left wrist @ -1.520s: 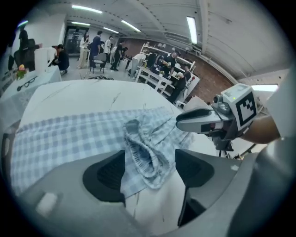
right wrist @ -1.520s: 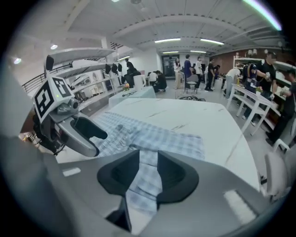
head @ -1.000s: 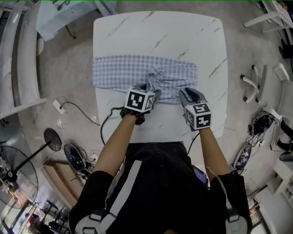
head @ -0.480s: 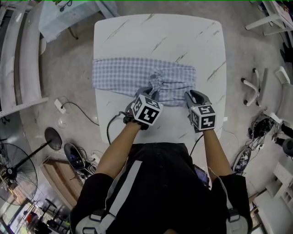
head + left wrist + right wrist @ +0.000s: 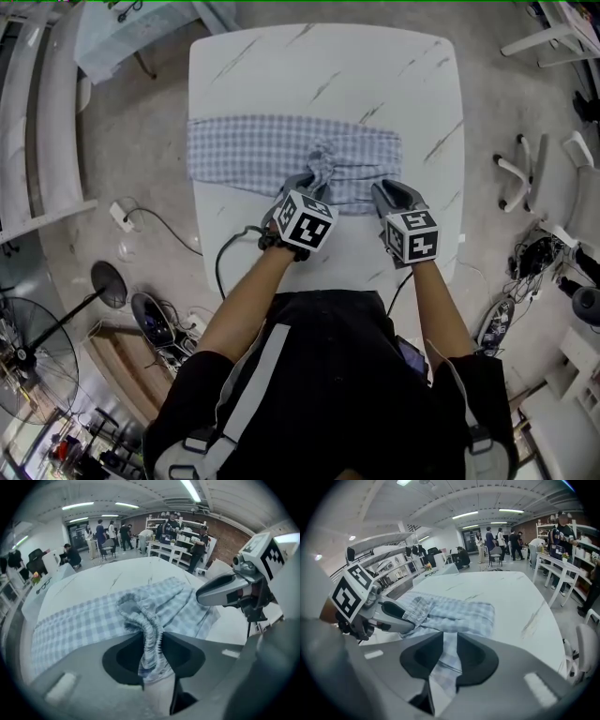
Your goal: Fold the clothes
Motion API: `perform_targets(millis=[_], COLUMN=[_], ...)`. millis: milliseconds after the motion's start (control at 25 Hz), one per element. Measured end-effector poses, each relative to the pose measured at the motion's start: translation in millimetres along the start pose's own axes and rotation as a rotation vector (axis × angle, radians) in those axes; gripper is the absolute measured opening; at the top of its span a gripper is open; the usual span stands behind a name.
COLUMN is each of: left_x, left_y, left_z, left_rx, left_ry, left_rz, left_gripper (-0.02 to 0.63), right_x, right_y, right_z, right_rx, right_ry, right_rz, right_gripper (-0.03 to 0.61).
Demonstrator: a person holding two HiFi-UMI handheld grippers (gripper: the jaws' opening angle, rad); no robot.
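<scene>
Left gripper (image 5: 307,181) – jaws just eased slightly wider, pinching the gathered waistband (image 5: 141,615) of the checked garment (image 5: 242,150); right gripper (image 5: 385,191) – jaws clamped on its near edge; garment spread across the marble table (image 5: 319,66)

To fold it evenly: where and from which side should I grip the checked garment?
Grip the checked garment probably on its near long edge, coming from the table's near side, at two spots: the bunched elastic waistband and the flat hem further right. It lies as a wide flat band across the table, so that edge should lift.
</scene>
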State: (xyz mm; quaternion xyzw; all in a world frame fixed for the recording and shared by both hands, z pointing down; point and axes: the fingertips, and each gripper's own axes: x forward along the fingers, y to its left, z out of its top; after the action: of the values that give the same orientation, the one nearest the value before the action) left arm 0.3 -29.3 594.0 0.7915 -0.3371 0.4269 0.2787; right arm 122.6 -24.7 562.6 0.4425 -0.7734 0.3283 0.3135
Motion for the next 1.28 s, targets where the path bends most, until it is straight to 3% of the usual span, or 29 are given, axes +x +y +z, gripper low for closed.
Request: perform_targets(millis=[160,320,520,800,1280], left_x=[6.3,8.6,-5.5,-51.1,-57.1], left_y=[2.9,5.1,4.7,5.4,74.5], left_z=[-7.4,-8.8,7.4,58.3,24.5], left_rx=[-0.144,-0.166,-0.095,0.099,0.043], left_ry=[0.018,0.037,0.018,-0.084,-0.011], left_rz=[-0.051,-0.086,-0.090,-0.049,0.006], left_gripper=[0.190,0.166,0.081,0.078,0.080], right_x=[0.6,1.8,4.0,2.4,9.6], right_y=[-2.7,-0.8,0.3,2.8,10.7], right_z=[-0.1,0.2,0.4,6.9,10.2], right_rx=[0.006,-0.001,-0.042,-0.033,-0.030], right_ry=[0.002,0.006,0.009,-0.024,-0.021], right_rz=[-0.005,-0.005,-0.014,-0.059,-0.107], right_gripper=[0.098,0.098,0.098,0.116,0.135])
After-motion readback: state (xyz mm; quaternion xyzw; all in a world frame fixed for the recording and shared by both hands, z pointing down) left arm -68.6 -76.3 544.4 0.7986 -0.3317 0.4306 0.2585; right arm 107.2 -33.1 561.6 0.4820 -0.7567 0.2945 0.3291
